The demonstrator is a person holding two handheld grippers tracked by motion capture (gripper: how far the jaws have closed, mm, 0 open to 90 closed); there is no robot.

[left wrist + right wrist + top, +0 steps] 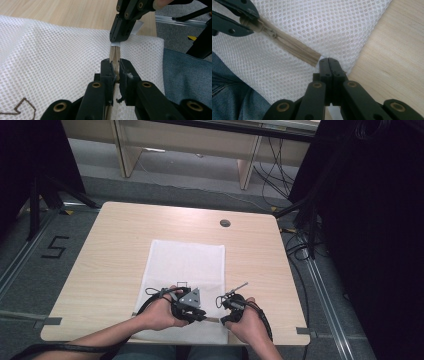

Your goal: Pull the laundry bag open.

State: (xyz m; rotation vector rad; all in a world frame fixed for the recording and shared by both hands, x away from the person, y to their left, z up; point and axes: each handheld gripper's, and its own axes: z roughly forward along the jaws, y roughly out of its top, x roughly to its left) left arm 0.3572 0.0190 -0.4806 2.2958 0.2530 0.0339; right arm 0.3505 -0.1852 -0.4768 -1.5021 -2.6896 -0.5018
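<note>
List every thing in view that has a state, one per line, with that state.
Mesh bag: lying flat on the table, near edge at the table's near edge.
Zipper: teeth closed along the stretch between the two grippers.
Left gripper: shut on the zipper.
Right gripper: shut on the bag's edge at the zipper's end.
Table: bare wood around the bag.
</note>
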